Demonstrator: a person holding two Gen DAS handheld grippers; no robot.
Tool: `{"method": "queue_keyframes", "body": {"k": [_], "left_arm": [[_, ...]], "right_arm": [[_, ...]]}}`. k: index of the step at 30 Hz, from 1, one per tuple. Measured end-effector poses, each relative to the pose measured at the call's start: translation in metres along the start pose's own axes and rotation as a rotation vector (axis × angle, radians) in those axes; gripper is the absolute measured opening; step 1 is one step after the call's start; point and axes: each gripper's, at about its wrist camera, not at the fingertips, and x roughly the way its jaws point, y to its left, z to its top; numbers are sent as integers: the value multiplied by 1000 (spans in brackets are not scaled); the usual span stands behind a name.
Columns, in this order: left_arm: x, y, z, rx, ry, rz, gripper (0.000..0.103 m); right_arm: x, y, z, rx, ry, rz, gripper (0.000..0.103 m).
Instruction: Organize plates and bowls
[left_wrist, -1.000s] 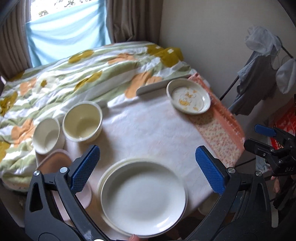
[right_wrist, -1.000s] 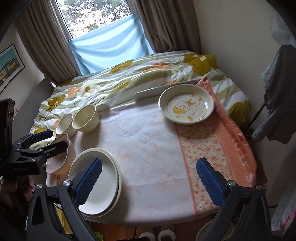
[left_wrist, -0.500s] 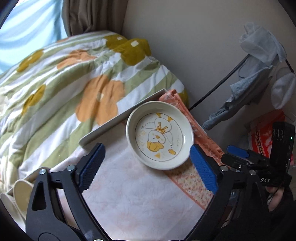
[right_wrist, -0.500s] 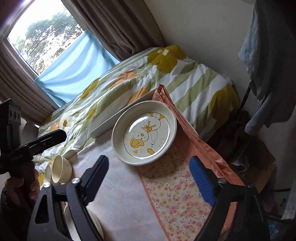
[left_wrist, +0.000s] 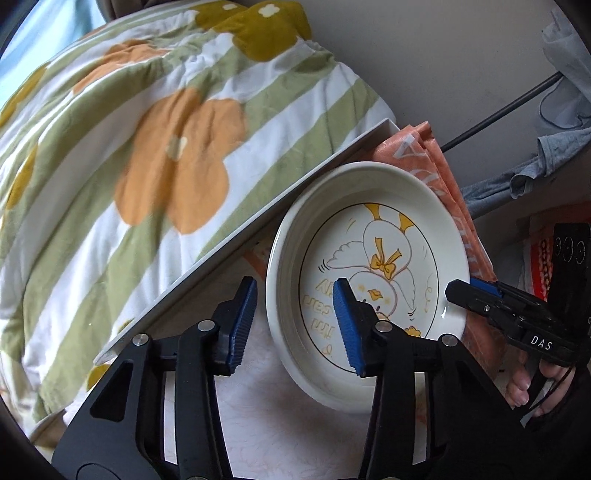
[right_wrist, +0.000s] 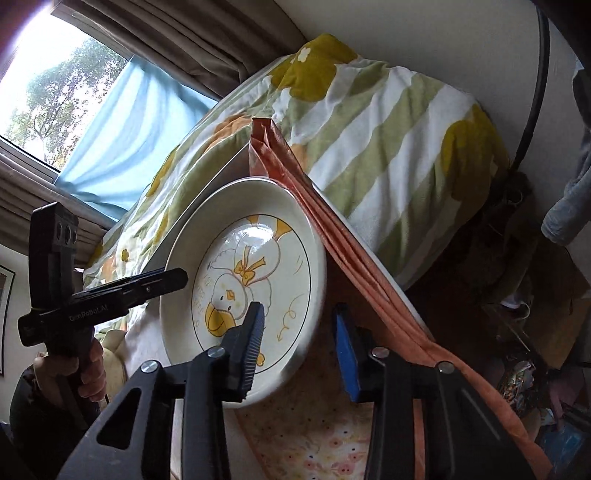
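The duck plate (left_wrist: 373, 266) sits at the table's (left_wrist: 280, 435) far right corner; the left gripper (left_wrist: 293, 325) and right gripper (right_wrist: 299, 347) straddle opposite rims, jaws closing, pads not yet pressing.

A: What carries everything here?

B: A white desk (left_wrist: 258, 221). Its far edge runs slantwise just beyond the left tongs (left_wrist: 291, 325).

A: What lies directly on it?

B: A pale cloth (left_wrist: 280, 417) with a faint pattern, under and just ahead of those tongs. An orange floral cloth (right_wrist: 317, 432) lies below the right tongs (right_wrist: 299, 343), its folded orange border hanging over the desk's edge to their right.

A: Any dishes?

B: One cream plate (left_wrist: 369, 280) with a duck drawing, straddled at its rim by each pair of tongs.

A: And past the desk?

B: A bed (left_wrist: 147, 147), under a quilt of green stripes and orange flowers, beyond both tongs.
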Motion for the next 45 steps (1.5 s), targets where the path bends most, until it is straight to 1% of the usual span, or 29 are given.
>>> {"method": "queue_keyframes", "body": {"k": [2,3,4,5,7,9,12,16,21,27,30,34,38,45], "left_arm": [[2,0,0,4,6,1,28],[3,-1,0,8,8,17,21],[2,-1,-1,15,6,39,17],[2,-2,-2,22,0,52,15],[-1,-2,-3,28,-9,67,12],[-2,-2,-4,29,-12,78,11],[-3,-3,-5,24,-18,91,11],[-13,-5,-10,4,-35,91,11],[-44,-15,-22,-10,-81,102,11],[-98,-30,-46,-46,-161,134,11],[-130,-35,-66,-72,-201,154,11],[-174,-39,-105,-116,-250,184,11],[-213,-37,-154,-159,-294,198,11],[-253,-29,-245,-226,-318,238,11]], "right_arm": [[2,1,1,-12,-3,0,27],[3,2,2,-18,-3,-7,24],[4,2,2,-23,-3,-19,20],[6,1,5,-23,-4,-29,18],[7,-1,5,-20,-6,-45,11],[8,-2,6,-22,-6,-43,11],[8,3,7,-62,-4,-66,11],[4,4,7,-74,-3,-54,11],[-18,17,8,-112,-29,-44,11],[-54,43,5,-173,-58,-21,11],[-73,61,-2,-211,-66,-3,11],[-96,89,-22,-260,-64,29,11],[-115,115,-51,-301,-74,62,11],[-128,153,-112,-360,-54,98,11]]}}
